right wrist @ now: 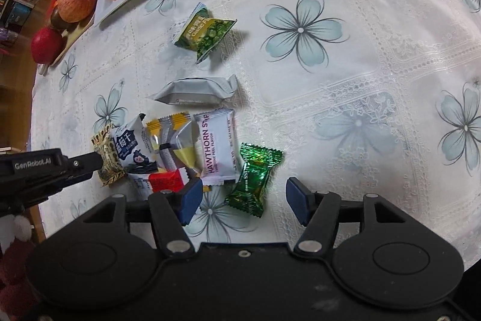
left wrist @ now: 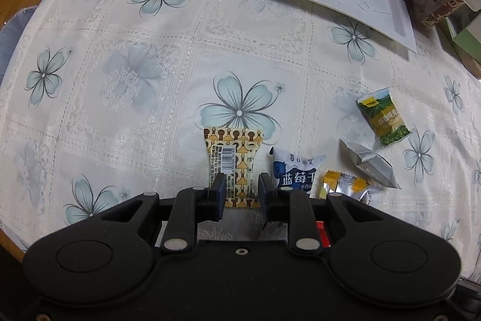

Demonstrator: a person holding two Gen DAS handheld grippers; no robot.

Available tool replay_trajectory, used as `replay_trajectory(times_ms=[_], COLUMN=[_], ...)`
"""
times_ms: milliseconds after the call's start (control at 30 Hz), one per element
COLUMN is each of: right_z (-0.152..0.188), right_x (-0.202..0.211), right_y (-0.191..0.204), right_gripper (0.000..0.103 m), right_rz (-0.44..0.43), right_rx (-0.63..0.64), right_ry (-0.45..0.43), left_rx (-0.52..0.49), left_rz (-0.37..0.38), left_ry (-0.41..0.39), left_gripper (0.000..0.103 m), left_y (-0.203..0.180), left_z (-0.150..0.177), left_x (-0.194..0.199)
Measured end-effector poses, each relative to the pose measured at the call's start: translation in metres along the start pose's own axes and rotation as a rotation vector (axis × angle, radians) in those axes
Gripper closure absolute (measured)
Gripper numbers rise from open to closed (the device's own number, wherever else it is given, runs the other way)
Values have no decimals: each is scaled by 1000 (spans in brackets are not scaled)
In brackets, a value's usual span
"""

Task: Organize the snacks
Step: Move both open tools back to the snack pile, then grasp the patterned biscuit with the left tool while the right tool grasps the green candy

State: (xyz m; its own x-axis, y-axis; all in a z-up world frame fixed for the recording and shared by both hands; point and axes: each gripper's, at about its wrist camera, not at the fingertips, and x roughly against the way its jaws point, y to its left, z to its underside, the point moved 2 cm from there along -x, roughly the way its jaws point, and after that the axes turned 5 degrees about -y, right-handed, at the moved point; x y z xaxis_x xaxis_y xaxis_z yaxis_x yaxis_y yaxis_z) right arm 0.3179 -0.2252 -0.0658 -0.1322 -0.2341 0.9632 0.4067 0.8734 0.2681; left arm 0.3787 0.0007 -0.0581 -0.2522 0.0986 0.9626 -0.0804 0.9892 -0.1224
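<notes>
Left gripper clamps the tan patterned snack packet; right gripper spread wide around the shiny green foil candy, free. Bare floral-cloth table stretches rightward.

**Left gripper on the patterned packet**

I see my left gripper closed on a brown-and-cream snack packet over the floral tablecloth. Just right lie a blue-and-white packet, a silver pouch and a green packet.

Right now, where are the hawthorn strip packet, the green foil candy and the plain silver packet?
hawthorn strip packet (right wrist: 218, 145): right wrist view, middle of its white face.
green foil candy (right wrist: 252, 179): right wrist view, centre of the wrapper.
plain silver packet (right wrist: 195, 91): right wrist view, middle of its body.
</notes>
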Motion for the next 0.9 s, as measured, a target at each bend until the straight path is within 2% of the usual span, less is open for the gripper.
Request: replay_trajectory(times_ms=[167, 300, 667, 900], right_z=[3, 4, 5, 6], right_x=[0, -2, -2, -4], right_y=[0, -4, -6, -6], right_gripper=[40, 50, 61, 73], right_rz=[8, 9, -6, 1], right_rx=[6, -4, -15, -11], right_ry=[-4, 22, 41, 42], left_rx=[25, 48, 5, 36], left_rz=[-24, -36, -88, -78], left_ry=[11, 18, -26, -32], left_gripper=[70, 70, 70, 68], left_y=[1, 4, -7, 1], left_z=[-3, -4, -5, -6], left_x=[-10, -17, -18, -16])
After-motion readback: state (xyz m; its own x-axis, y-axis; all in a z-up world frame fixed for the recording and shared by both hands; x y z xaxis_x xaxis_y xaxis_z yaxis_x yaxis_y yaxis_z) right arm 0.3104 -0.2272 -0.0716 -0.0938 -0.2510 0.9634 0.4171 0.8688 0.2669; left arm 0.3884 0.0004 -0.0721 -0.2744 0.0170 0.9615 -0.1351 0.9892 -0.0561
